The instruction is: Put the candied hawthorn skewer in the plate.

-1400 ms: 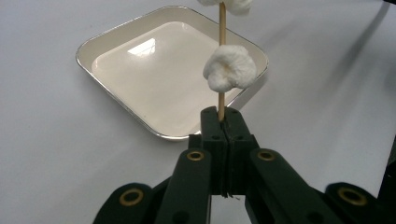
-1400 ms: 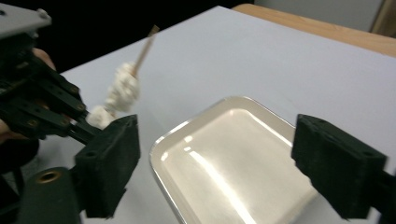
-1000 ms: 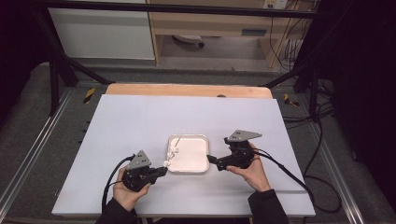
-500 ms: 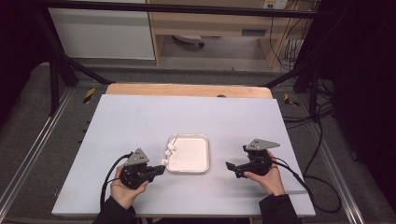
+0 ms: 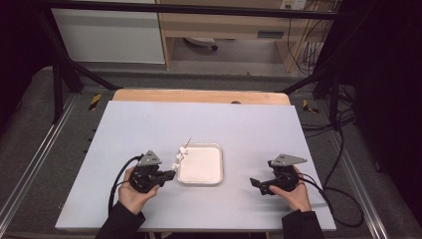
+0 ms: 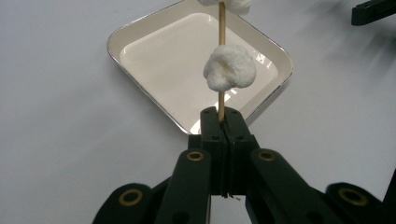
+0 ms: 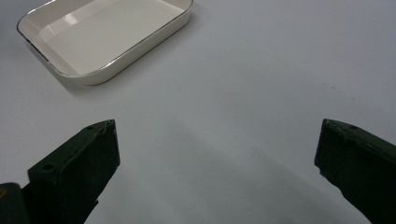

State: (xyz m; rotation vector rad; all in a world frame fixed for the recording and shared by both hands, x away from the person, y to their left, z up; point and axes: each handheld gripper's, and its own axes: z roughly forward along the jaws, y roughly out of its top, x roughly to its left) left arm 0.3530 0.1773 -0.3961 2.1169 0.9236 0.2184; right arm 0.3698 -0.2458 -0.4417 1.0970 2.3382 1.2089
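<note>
Held upright over the near left corner of a white tray (image 5: 200, 164), near the table's (image 5: 149, 124) front edge: a wooden skewer (image 6: 221, 56) threaded with white marshmallows (image 6: 229, 67). Clenched on the skewer's base, jaws of the left gripper (image 5: 168, 175), just beside the tray's left rim. Well apart to the tray's right, above bare table toward the front right corner: right gripper (image 5: 254, 183), jaws spread wide and gripping nothing.
</note>
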